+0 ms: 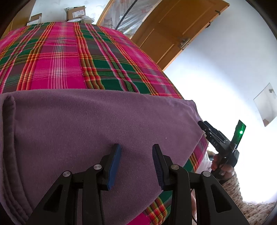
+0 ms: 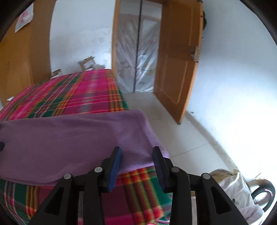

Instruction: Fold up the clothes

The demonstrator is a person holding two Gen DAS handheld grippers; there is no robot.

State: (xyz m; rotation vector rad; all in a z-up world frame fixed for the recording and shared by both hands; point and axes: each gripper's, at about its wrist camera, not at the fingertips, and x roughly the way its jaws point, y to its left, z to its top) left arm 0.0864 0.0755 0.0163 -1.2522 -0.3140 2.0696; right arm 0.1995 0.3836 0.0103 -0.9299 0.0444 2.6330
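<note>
A purple garment lies spread flat across the near end of a bed with a pink, green and orange plaid cover. A folded seam runs down its left side. My left gripper hovers over the garment's middle, open, with nothing pinched between its blue pads. In the right wrist view the same garment ends at the bed's right edge. My right gripper stands open just above that near right corner, its pads clear of the cloth. A hand in a patterned sleeve holds the right gripper beside the garment's right edge.
The plaid cover stretches away to cardboard boxes by the far wall. An open wooden door and a plastic-sheeted doorway stand right of the bed. A white bag and a tyre sit on the tiled floor.
</note>
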